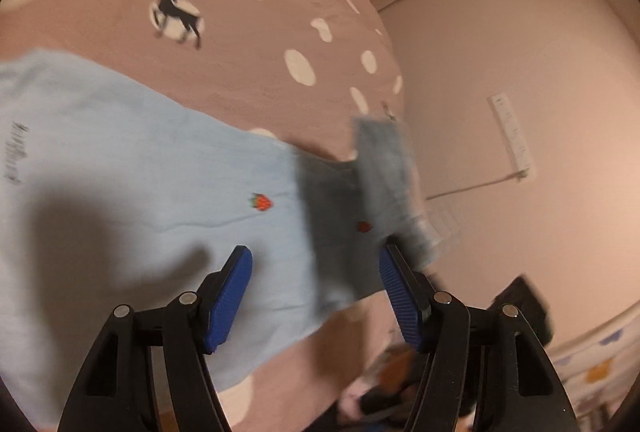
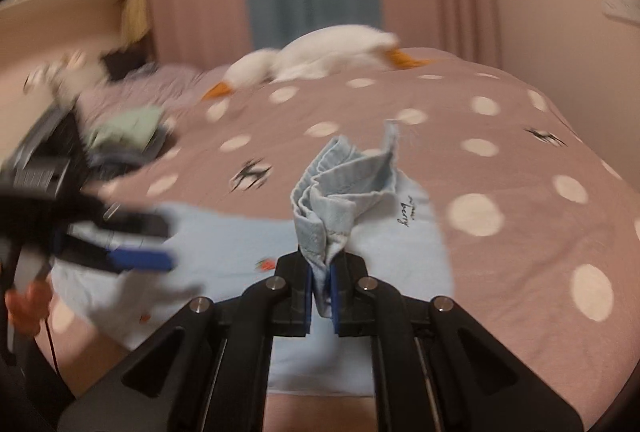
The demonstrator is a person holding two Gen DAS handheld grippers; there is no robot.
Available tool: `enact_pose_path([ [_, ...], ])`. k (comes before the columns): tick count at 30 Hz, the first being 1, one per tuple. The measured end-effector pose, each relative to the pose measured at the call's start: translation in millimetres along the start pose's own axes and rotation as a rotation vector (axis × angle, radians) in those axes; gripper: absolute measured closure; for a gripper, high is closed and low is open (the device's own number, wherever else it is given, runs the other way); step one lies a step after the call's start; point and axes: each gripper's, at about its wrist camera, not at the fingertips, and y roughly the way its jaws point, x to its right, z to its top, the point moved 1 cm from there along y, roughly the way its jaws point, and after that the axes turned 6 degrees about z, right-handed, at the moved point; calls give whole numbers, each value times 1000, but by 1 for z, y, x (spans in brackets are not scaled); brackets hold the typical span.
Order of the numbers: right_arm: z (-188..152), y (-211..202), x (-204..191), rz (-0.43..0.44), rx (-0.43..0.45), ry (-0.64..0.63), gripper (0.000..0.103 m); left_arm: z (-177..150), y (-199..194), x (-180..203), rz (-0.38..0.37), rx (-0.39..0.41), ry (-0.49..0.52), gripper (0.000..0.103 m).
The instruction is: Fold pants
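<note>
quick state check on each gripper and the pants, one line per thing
left gripper: open, nothing between its pads, over the pants
right gripper: shut on a bunched fold of the pants
pants: light blue, mostly flat on the bedspread, one part lifted

Left black two-finger gripper with blue ribbed pads (image 1: 316, 296): jaws apart, nothing between. Right matching gripper (image 2: 322, 296): jaws clamped on bunched light-blue cloth pants (image 2: 340, 187).

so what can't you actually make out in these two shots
- Left wrist view: the lifted end of the pants is motion-smeared; fold lines unreadable.
- Left wrist view: the print on the pants is too blurred to read.
- Right wrist view: the left claw is smeared by motion.
- Right wrist view: the right claw hides the pinched cloth.
</note>
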Motion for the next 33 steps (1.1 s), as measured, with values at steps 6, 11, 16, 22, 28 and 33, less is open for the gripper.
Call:
enact_pose_path([
  [6,-16,21,-38,52,-70,-98,95,2,34,-25,-103,-68,-156,38],
  [11,-17,23,-52,91,-89,-126,94,8,36,-35,-128,-52,-205,51],
  [16,-16,24,-74,135,-93,-198,94,14,13,-35,-6,11,-110,93],
  [22,-18,41,-105,255,-137,-199,89,12,-27,-52,144,110,-48,93],
  [28,-31,55,-116,343,-258,-152,70,5,-42,-86,314,87,-85,90],
  [33,-7,24,-74,377,-198,0,69,5,-66,-77,375,150,-22,89],
])
